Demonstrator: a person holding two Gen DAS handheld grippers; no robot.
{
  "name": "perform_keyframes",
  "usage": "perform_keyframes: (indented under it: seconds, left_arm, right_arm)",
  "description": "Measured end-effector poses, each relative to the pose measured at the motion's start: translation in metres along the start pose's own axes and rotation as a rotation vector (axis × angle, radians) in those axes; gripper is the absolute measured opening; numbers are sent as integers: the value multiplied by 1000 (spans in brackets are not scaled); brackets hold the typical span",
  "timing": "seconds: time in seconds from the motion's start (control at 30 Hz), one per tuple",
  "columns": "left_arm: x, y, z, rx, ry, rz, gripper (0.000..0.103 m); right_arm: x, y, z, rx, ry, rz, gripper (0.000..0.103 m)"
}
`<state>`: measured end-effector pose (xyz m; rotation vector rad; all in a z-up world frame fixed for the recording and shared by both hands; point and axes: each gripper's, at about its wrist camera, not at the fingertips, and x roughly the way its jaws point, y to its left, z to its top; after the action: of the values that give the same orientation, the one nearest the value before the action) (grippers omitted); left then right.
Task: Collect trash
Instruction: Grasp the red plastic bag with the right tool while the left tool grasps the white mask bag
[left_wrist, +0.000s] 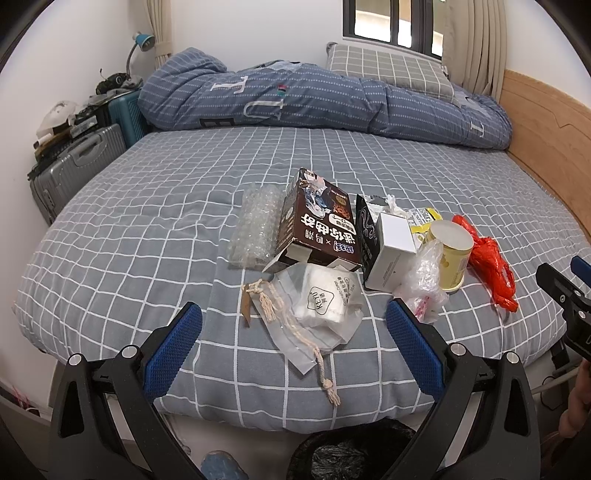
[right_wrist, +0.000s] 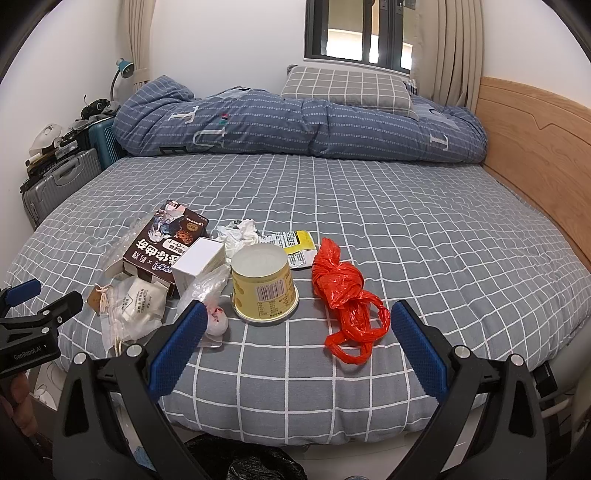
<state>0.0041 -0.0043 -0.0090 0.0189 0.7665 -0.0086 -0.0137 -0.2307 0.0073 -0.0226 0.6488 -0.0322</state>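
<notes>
Both your left gripper (left_wrist: 293, 343) and right gripper (right_wrist: 295, 343) gape empty; snatch the slack red bag (right_wrist: 343, 295) and it may snag the near-left cup (right_wrist: 264, 284)

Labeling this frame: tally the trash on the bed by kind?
Boxes: 3, brown box, black box, white box
Plastic bags: 3, red, clear, drawstring pouch
Bubble wrap: 1
Cup: 1
Tissue: 1
Wrapper: 1
Total: 10

Home bedroom: bed (left_wrist: 147, 229) w/ grey checked sheet, rolled blue duvet (left_wrist: 314, 99) and pillow (left_wrist: 388, 70) along far edge, wooden headboard (left_wrist: 546, 136) right, suitcases (left_wrist: 74, 166) and lamp (left_wrist: 142, 42) at far-left corner, curtained window (left_wrist: 391, 22).
</notes>
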Motion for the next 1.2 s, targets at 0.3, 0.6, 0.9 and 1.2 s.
perform_keyframes:
  seconds: [0.3, 0.6, 0.9, 1.2]
  left_arm:
    - [27, -8, 5, -8, 45, -10, 97]
    - [72, -19, 8, 20, 115, -1, 97]
    - [105, -26, 10, 23, 164, 6, 94]
    - [127, -37, 8, 44, 200, -14, 87]
  right_arm:
    - [24, -16, 9, -15, 11, -64, 95]
    - [78, -47, 14, -1, 78, -105, 95]
    - [131, -49, 13, -23, 161, -104, 91]
    - [167, -54, 13, 7, 228, -67, 79]
